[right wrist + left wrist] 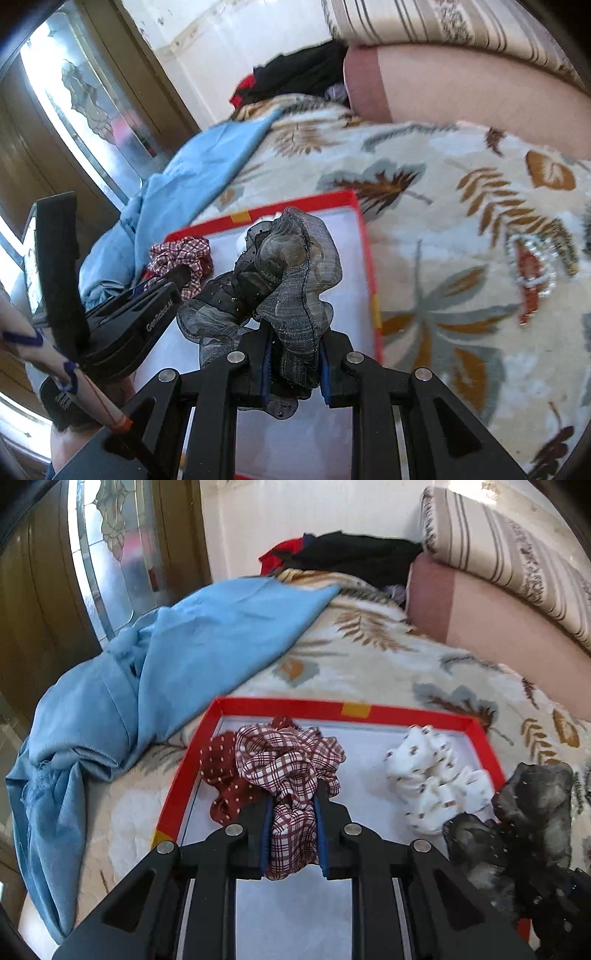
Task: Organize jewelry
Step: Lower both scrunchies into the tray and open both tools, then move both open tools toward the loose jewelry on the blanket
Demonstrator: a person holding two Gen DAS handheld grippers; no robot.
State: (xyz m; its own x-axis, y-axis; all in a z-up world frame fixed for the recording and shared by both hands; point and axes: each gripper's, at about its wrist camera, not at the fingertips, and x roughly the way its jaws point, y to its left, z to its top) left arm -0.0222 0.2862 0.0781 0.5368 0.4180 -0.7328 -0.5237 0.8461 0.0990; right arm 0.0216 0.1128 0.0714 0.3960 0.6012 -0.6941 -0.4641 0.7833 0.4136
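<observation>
Two scrunchies are pinched, one per claw, above the red tray (484,734): left gripper (293,805) clamps the plaid scrunchie (291,760), right gripper (295,341) the grey scrunchie (291,266). Both appear light, soft, non-fragile; gripping bunched fabric suffices.

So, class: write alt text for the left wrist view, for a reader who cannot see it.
The left gripper is shut on a plaid scrunchie over a red-rimmed tray on a leaf-print blanket. A dotted maroon scrunchie and a white scrunchie lie in the tray.
</observation>
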